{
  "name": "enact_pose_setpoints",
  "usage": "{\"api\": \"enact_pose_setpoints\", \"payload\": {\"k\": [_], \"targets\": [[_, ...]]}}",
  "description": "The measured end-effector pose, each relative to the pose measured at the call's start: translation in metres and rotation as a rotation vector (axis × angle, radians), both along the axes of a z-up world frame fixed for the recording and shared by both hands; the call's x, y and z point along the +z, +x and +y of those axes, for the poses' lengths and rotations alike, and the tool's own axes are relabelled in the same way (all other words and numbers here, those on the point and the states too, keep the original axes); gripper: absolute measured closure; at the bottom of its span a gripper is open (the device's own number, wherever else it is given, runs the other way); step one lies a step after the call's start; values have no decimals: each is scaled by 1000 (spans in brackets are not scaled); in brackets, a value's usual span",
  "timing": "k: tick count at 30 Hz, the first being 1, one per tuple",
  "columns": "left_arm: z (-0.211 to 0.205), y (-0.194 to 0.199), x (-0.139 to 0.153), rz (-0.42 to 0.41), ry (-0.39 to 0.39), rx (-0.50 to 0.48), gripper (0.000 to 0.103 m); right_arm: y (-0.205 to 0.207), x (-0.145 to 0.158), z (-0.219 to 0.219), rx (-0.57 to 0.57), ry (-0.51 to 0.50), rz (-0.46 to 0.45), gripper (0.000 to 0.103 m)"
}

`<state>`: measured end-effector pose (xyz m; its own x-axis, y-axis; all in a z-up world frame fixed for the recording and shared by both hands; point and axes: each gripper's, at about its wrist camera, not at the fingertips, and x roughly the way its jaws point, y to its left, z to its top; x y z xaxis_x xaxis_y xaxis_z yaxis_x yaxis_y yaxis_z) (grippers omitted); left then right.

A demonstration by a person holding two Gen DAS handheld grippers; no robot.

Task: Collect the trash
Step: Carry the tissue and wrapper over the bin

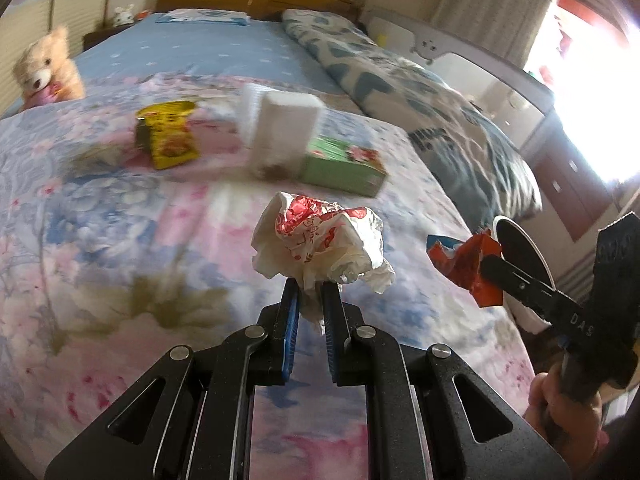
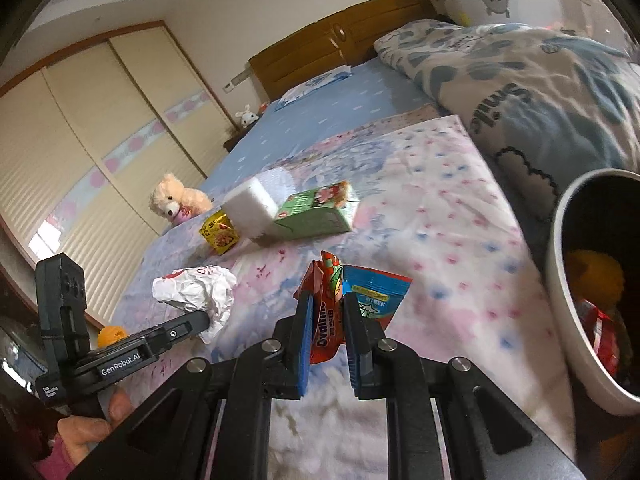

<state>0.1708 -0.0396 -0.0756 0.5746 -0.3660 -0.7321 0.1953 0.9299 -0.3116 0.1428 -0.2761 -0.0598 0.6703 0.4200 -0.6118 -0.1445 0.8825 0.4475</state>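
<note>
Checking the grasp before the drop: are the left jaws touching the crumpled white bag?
Touching. The left wrist view shows the left gripper with its jaws closed on the lower tail of the crumpled white bag, which is lifted off the bedspread.

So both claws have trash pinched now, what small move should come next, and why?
Probably swing the right claw over the white bin at its right and release there. It is shut on the red snack wrapper, and the bin is open beside it with trash already inside. The left claw, shut on the crumpled white bag, is farther off.
</note>
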Motion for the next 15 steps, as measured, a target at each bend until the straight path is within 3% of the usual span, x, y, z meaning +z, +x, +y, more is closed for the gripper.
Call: {"api": "enact_pose_setpoints", "payload": {"k": [15], "targets": [[-75,-14,10,-6,12,-171,92,-43,9,-55,-108,14,-19,88]]}}
